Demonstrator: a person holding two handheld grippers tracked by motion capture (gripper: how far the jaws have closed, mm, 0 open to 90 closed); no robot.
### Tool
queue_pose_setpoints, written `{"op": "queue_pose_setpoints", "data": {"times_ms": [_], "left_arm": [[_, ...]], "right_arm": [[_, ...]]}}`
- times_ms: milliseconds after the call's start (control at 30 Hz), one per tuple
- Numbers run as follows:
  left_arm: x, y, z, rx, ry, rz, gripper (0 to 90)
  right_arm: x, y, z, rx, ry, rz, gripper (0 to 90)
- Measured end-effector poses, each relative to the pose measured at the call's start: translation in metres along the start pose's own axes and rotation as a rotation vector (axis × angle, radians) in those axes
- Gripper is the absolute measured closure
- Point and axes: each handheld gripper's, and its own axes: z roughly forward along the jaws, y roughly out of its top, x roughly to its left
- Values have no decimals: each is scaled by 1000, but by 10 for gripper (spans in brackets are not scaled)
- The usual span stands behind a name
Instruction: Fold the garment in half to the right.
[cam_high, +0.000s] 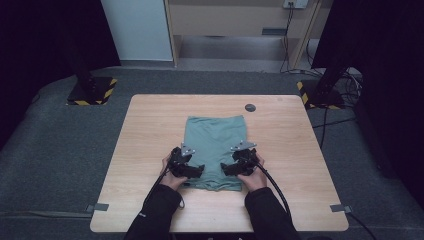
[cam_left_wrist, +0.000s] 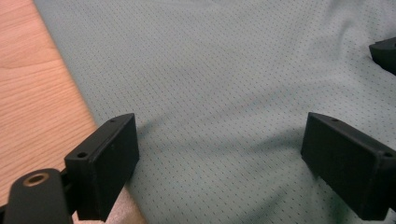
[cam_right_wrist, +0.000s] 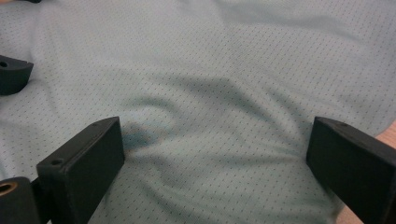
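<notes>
Folded pale-green perforated fabric garment (cam_high: 214, 150) lying flat on light wooden bench (cam_high: 150, 150), left tongs (cam_left_wrist: 219, 158) and right tongs (cam_right_wrist: 215, 163) hovering spread over its near edge, gripping nothing.

Wooden table (cam_high: 150, 130); small dark disc (cam_high: 250, 107); striped stand bases (cam_high: 92, 92).

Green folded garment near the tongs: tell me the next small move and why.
Probably lower both tongs and close them on the near edge of the green mesh garment. The left tongs and right tongs both stand open with cloth lying flat between their jaws, ungripped. In the high view both sit over the garment's near end on the wooden table, which suggests a pinch there comes before a fold.
</notes>
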Motion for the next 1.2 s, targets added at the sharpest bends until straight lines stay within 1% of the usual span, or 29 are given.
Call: {"op": "queue_pose_setpoints", "data": {"times_ms": [200, 300, 367, 567, 667, 733, 867, 1000, 1067, 1200], "left_arm": [[0, 0, 0, -2, 3, -1, 101], [-1, -1, -2, 4, 6, -4, 107], [-2, -1, -3, 14, 3, -2, 109], [-3, -1, -4, 22, 5, -1, 109], [-3, -1, -4, 16, 8, -4, 109], [-4, -1, -5, 19, 12, -4, 109], [-8, 0, -8, 37, 32, -21, 132], [-10, 2, -12, 58, 33, -30, 170], [-10, 3, -16, 49, 29, -35, 165], [-11, 7, -27, 9, 17, -52, 161]], "right_arm": [[-1, 1, 1, -1, -2, 0, 42], [-1, -1, -1, -4, -1, 4, 53], [-1, -2, -2, -5, 3, 1, 56], [-2, -4, -4, -5, 8, -6, 57], [-1, -4, -4, -5, 6, -6, 58], [-1, -3, -5, -5, 2, -4, 63], [2, -3, -6, -6, -15, 3, 70], [5, -4, -8, -17, -41, 19, 99], [6, -3, -12, -30, -49, 24, 104], [7, 1, -24, -63, -35, 42, 103]]}}
